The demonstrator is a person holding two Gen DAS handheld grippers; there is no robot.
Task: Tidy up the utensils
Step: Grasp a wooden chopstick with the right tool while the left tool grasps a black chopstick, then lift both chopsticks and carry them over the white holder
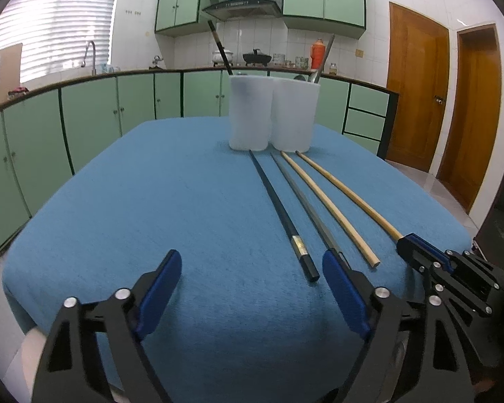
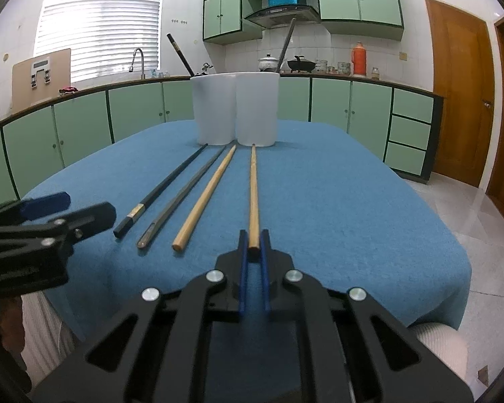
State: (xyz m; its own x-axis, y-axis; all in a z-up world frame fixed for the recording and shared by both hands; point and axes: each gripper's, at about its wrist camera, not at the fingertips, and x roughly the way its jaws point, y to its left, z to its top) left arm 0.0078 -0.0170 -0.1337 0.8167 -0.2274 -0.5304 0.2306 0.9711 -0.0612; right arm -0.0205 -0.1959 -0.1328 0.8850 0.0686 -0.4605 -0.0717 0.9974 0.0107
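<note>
2 low wrist views; shared table [image 1: 184,201]

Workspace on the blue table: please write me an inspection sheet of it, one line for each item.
Surface: blue cloth covers the table, flat.
Job's things: four chopsticks lie side by side: black chopstick, grey chopstick, wooden chopstick, second wooden chopstick. Two white cups stand touching at the far end; each holds a dark utensil.
Clutter: nothing seen on the cloth.
Grippers: right gripper shut on the near end of the second wooden chopstick; left gripper open, nothing between its fingers, near the grey chopstick's end.
Cables: nothing seen.
Surroundings: green cabinets, counter with pots, wooden doors.
</note>
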